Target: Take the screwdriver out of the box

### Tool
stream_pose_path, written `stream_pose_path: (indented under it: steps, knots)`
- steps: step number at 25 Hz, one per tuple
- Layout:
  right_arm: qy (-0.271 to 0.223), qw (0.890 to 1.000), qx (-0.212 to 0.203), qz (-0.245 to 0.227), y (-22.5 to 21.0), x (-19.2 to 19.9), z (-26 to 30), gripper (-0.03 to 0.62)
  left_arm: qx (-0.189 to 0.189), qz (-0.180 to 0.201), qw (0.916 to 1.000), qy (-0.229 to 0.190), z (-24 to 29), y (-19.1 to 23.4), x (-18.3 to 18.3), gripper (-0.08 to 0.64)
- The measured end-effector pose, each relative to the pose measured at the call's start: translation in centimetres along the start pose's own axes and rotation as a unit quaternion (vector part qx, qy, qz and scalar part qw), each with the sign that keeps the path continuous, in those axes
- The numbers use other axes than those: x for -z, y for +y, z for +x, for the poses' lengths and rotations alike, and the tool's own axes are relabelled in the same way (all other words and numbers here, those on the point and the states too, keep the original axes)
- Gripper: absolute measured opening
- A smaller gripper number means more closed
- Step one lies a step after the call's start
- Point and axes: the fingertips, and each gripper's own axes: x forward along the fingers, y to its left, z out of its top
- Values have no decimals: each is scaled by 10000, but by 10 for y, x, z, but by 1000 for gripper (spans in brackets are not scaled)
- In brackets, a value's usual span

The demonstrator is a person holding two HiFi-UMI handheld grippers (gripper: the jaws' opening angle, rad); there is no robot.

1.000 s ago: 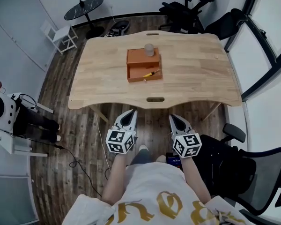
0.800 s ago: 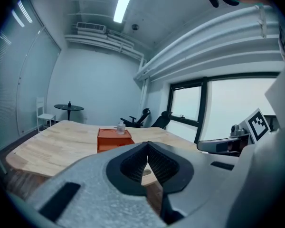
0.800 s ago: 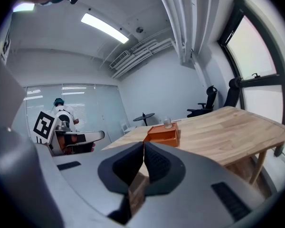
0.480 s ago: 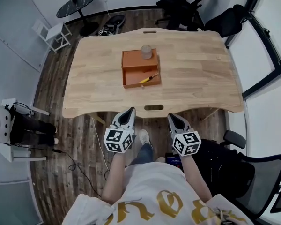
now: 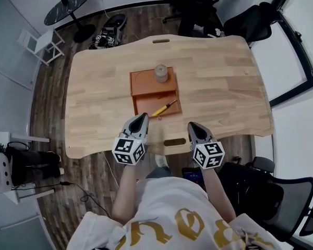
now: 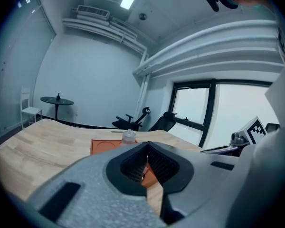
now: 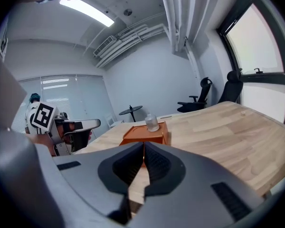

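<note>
Orange and open, the box (image 5: 146,82) sits near the middle of the pale wooden table (image 5: 224,82), with a small clear bottle (image 5: 160,73) standing on its far half. The screwdriver (image 5: 163,109), yellow-handled, lies slantwise in the box's near compartment, untouched.

No words can be read anywhere. The marker cubes (image 5: 128,150) carry only black-and-white square patterns, and the gold lettering on the person's white shirt (image 5: 172,212) is cut off at the near edge, so it can't be made out.

Both forearms reach out side by side from the torso, with the tools pointing away and slightly downward. The left gripper (image 5: 142,116) has its tip over the table just beside the box's near-left corner, not touching it. The right gripper (image 5: 191,125) hangs over the table's near edge, to the right of the box and apart from it. Each gripper's own view shows its jaws pressed together with nothing between them.

In those views the grey jaws hide the near part of the box, and the screwdriver is hard to pick out there.
</note>
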Motion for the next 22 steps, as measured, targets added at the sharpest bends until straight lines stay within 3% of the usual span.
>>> stream_pose_path:
  steps: [10, 22]
  knots:
    - [7, 9982, 583, 131, -19, -4, 36, 12, 426, -21, 9990, 109, 51, 32, -6, 11]
    - [-88, 9989, 447, 80, -26, -24, 62, 12, 351, -12, 9994, 64, 71, 48, -18, 11]
